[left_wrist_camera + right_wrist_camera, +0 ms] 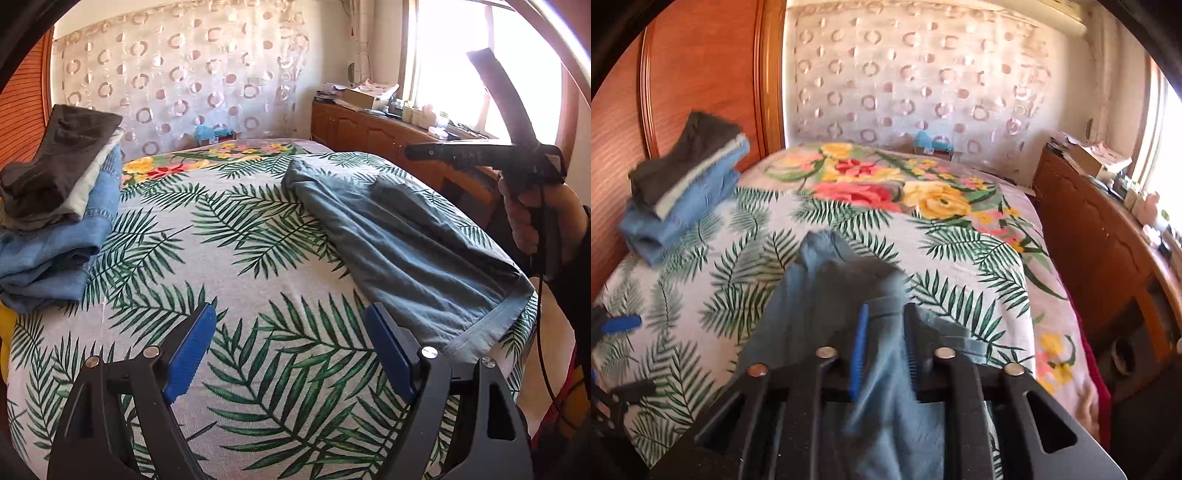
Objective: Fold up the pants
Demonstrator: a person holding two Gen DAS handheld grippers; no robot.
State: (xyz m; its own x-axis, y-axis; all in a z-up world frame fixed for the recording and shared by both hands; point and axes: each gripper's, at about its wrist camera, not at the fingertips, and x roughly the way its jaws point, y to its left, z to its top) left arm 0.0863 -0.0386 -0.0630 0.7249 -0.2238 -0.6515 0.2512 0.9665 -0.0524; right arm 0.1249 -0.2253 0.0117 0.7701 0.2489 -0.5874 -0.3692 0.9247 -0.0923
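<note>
Grey-blue cotton pants lay half-folded on the palm-print bedspread; right gripper pinched their fabric, left gripper gaped empty. More folds probably left.

The pants were a dusty grey-blue. The bedspread was pale with green palm fronds — pink, red and yellow flowers at its far edge. The stacked clothes ran charcoal, off-white, denim blue — the curtain carried pinkish rings.

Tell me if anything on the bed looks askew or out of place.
The grey-blue pants lie diagonally and wrinkled. The folded stack leans, with its layers offset. Nothing looks spilled or damaged.
</note>
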